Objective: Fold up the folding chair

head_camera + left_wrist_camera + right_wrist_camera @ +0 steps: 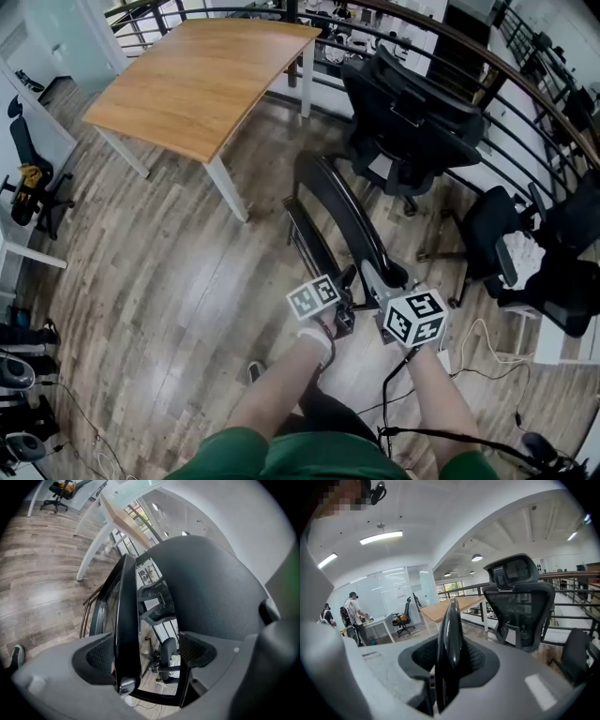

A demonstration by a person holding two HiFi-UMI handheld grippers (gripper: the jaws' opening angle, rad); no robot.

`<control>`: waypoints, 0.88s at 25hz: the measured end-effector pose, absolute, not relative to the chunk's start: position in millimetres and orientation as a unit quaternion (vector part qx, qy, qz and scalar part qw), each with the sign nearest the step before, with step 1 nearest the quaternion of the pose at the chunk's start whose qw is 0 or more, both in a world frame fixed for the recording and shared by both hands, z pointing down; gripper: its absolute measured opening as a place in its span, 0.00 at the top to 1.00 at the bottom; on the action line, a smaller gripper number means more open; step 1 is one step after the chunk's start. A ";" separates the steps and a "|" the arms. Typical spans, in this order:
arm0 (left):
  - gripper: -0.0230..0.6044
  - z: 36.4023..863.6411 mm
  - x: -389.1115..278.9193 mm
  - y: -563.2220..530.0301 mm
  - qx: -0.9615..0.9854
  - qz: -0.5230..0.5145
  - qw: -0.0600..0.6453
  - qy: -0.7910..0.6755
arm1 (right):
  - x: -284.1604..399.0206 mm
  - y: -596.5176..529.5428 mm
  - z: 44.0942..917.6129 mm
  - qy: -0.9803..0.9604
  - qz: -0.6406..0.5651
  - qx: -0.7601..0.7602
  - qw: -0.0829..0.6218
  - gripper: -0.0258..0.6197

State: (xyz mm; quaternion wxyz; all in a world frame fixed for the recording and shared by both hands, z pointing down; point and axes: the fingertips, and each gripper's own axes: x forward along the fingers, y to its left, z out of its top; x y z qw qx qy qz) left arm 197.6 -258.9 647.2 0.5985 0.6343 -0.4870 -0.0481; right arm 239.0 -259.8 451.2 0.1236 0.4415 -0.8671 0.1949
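Folding chair (pixel 349 220) is in the middle of the head view, a flat black shape standing on edge on the wooden floor (pixel 159 272), its near end up between the two grippers. At far left sits a dark office chair with something yellow on it (pixel 28 183), and behind the folding chair, up and to the left, is a bare wooden table (pixel 202 80) on white legs.

Next comes the left gripper (pixel 345 307), low beside the chair's near end. In the left gripper view its fingers (pixel 96 658) are spread wide. A thin black edge of the chair runs up between them and lies against the left one, and open space shows between that edge and the right one (a pebbled black panel of the chair fills the upper right of that view).

Just to the right, the right gripper (pixel 377 286) is at the chair's top edge. In the right gripper view its fingers (pixel 478 660) are pinching a glossy black rim of the chair, which stands straight up from between the pads.

Further right stands a black mesh office chair (pixel 412 117) with a headrest, also seen in the right gripper view (pixel 520 602). Beyond it is a second black chair (pixel 487 225) with a white cloth (pixel 520 255) on it, and a dark railing (pixel 525 103) curves behind both. White cables (pixel 478 354) trail on the floor near the right forearm.
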 end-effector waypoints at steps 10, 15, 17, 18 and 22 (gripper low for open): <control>0.33 644.2 224.8 -273.3 0.647 -0.065 0.605 -0.459 | 257.6 -269.6 450.3 -0.861 0.184 0.455 0.129 0.77; 0.33 641.9 241.3 -286.8 0.659 -0.094 0.610 -0.429 | 280.9 -286.9 453.8 -0.855 0.185 0.468 0.128 0.77; 0.33 643.5 247.5 -290.5 0.663 -0.090 0.613 -0.421 | 289.3 -292.1 455.6 -0.854 0.189 0.468 0.126 0.77; 0.33 643.7 249.5 -291.7 0.664 -0.088 0.613 -0.418 | 292.1 -294.0 456.2 -0.854 0.192 0.467 0.125 0.77; 0.33 642.2 247.5 -292.1 0.680 -0.085 0.605 -0.405 | 295.6 -297.2 456.8 -0.854 0.195 0.466 0.122 0.77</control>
